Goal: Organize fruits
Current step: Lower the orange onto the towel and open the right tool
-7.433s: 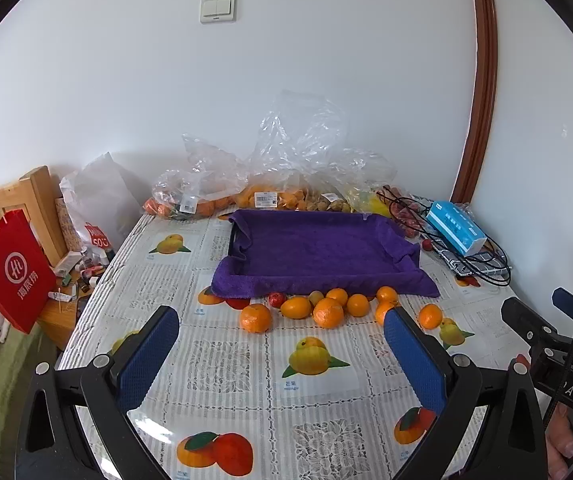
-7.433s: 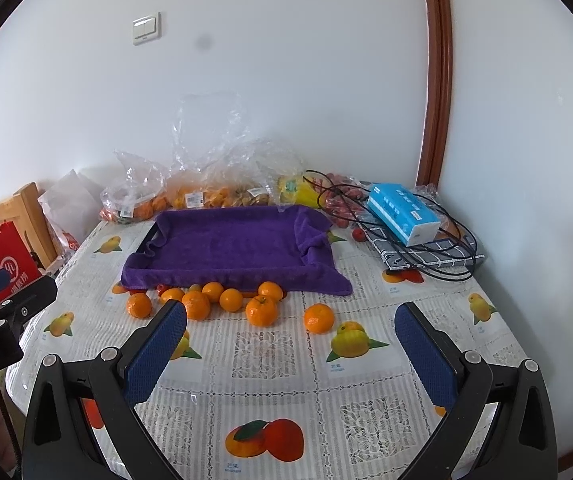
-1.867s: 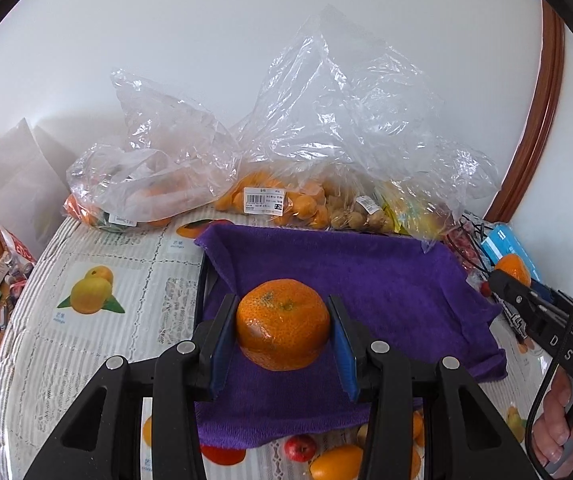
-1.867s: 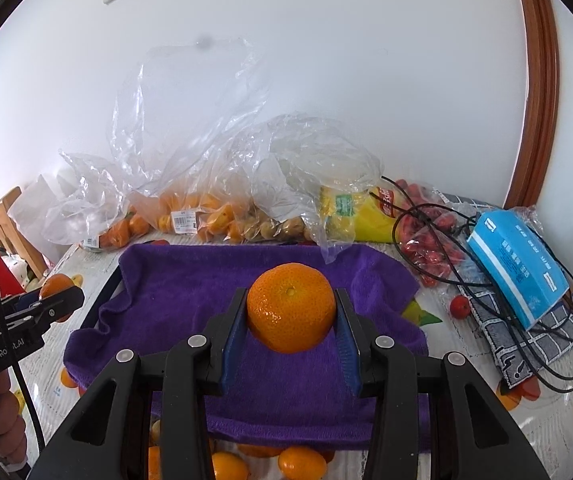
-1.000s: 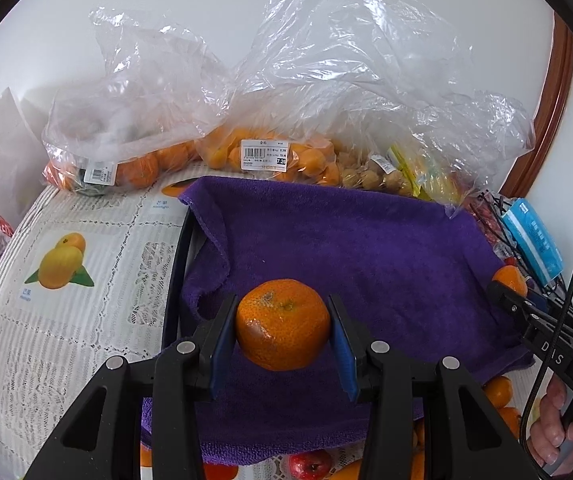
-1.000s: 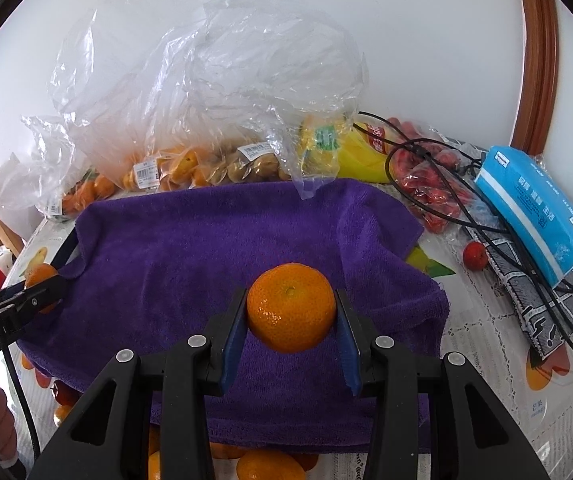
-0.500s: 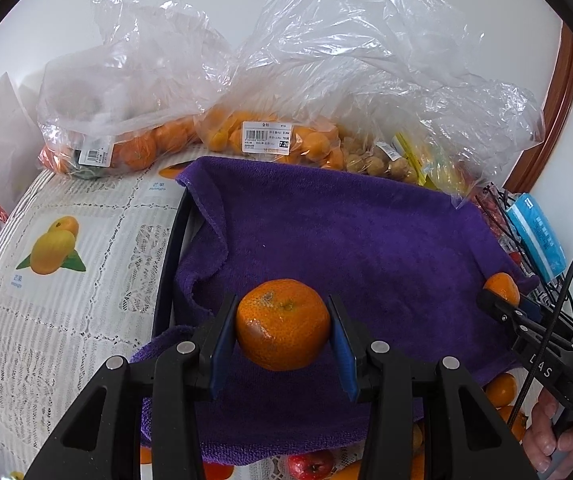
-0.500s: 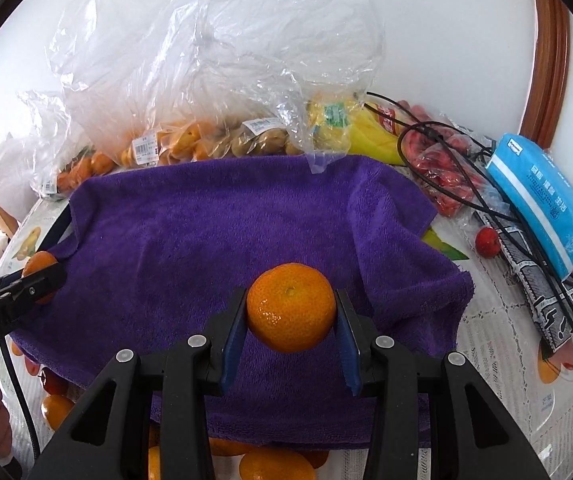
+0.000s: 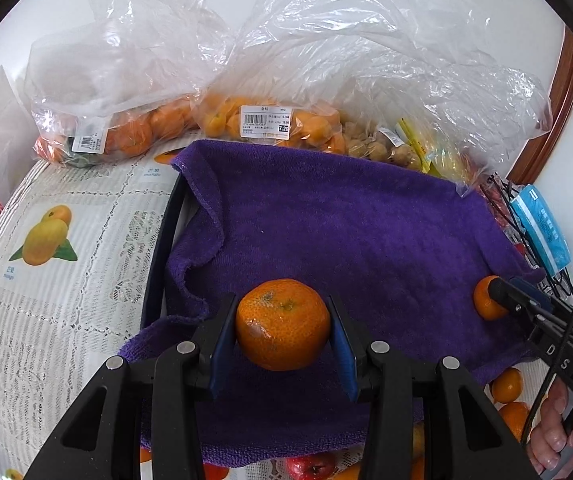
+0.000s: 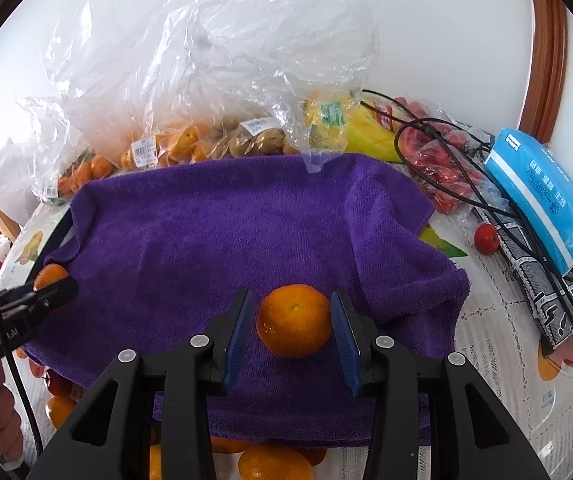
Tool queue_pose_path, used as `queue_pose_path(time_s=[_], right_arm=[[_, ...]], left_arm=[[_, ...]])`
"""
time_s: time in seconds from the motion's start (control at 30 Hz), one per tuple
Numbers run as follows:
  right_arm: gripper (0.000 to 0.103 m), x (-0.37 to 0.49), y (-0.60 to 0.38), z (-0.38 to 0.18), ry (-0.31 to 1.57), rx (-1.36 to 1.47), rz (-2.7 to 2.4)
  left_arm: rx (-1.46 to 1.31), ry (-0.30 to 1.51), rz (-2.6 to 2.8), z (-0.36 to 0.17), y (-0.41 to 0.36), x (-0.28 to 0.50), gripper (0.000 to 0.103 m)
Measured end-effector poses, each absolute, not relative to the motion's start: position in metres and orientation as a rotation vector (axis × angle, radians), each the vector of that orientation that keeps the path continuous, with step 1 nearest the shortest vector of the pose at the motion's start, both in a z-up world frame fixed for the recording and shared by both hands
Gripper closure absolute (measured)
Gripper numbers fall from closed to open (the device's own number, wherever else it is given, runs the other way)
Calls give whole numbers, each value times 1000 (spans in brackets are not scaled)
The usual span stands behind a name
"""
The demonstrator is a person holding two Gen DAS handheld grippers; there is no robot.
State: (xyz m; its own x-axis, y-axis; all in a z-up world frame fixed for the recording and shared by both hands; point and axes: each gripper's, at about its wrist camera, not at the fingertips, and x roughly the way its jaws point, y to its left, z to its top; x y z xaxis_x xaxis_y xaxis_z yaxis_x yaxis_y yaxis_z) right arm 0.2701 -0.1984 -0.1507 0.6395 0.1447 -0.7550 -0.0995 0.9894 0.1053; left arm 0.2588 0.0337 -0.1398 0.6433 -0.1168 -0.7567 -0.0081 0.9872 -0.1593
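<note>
A tray lined with a purple towel (image 9: 346, 240) (image 10: 214, 236) lies on the table. My left gripper (image 9: 282, 328) is shut on a tangerine (image 9: 282, 322) and holds it over the towel's near left part. My right gripper (image 10: 292, 324) has its jaws slightly parted around a second tangerine (image 10: 293, 320), which rests on the towel's near right part with small gaps to both pads. That tangerine also shows in the left wrist view (image 9: 486, 304). Loose tangerines (image 10: 274, 466) (image 9: 506, 386) and a small red fruit (image 9: 312, 466) lie in front of the tray.
Clear plastic bags of fruit (image 9: 270, 124) (image 10: 190, 140) stand behind the tray against the wall. A blue tissue pack (image 10: 542, 196), black cables (image 10: 446, 140), a grey cloth and a small red fruit (image 10: 486, 238) lie at the right. A patterned tablecloth (image 9: 66, 272) covers the table.
Both grippers moved forward and down over the towel. The right gripper's jaws have parted slightly and its tangerine now sits on the towel. The left gripper still clamps its tangerine.
</note>
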Motion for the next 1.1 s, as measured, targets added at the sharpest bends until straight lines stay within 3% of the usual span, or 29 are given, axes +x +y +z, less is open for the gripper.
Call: queue_pose_path(time_s=[0.37, 0.73, 0.87, 1.1], right_arm=[[52, 265, -195, -143, 829, 44, 137], [50, 263, -197, -140, 812, 58, 132], [50, 263, -198, -139, 807, 59, 121], [50, 259, -198, -135, 782, 49, 123]], left_arm=[[-138, 894, -87, -143, 26, 259, 62], [-140, 885, -91, -141, 25, 257, 61], [-153, 863, -93, -136, 27, 255, 51], [-160, 823, -62, -128, 33, 252, 46]])
